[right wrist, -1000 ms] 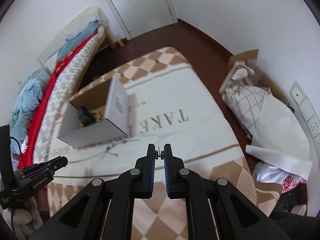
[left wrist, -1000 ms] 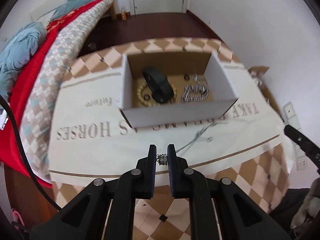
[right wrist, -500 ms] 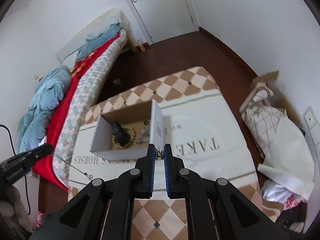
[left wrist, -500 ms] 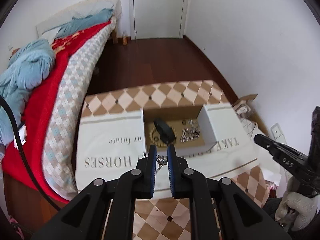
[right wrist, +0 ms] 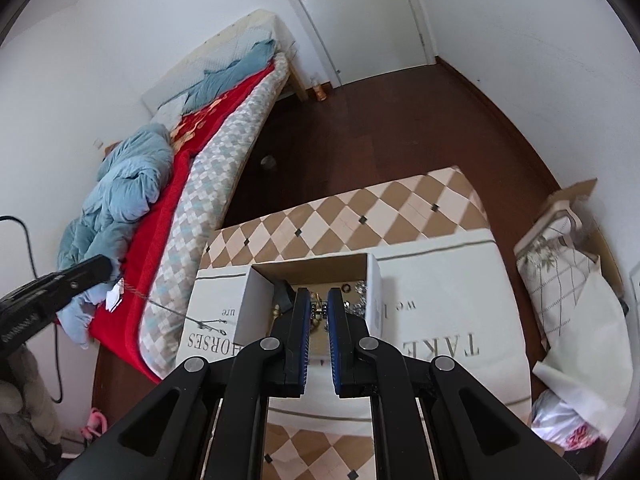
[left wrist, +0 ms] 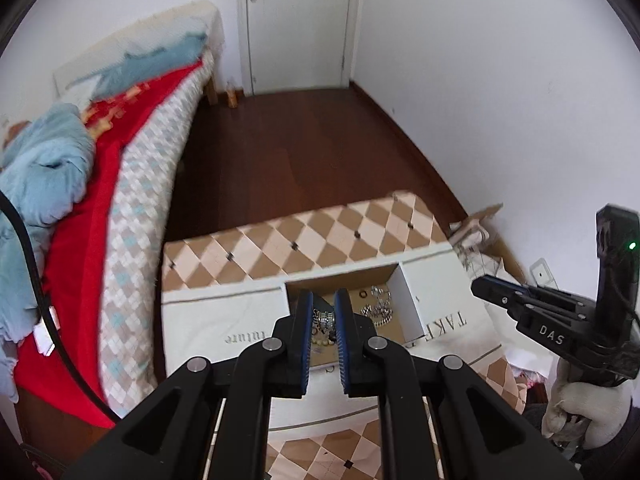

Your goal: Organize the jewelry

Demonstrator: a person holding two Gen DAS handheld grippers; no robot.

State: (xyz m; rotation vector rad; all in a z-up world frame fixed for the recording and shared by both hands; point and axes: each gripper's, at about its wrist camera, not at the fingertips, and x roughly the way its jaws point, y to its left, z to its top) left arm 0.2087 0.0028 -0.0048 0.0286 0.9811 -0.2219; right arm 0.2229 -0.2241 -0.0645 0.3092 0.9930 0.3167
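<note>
Both tongs, left (left wrist: 323, 316) and right (right wrist: 319, 307), pinch a chain (right wrist: 168, 305) above the box (right wrist: 376, 300), beside the bed (right wrist: 208, 184).

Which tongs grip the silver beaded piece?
The left tongs: a silver beaded piece sits between them; the right tongs pinch a smaller gold-toned bit.

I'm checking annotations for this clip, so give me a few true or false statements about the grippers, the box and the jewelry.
1. The left gripper pinches a small silver beaded piece. True.
2. The open white cardboard box is empty. False: jewelry lies inside.
3. A thin silver chain hangs from the left gripper. True.
4. The right gripper is wide open. False: it is shut on a small gold clasp.
5. The box rests on the red blanket. False: on the white printed cloth.
</note>
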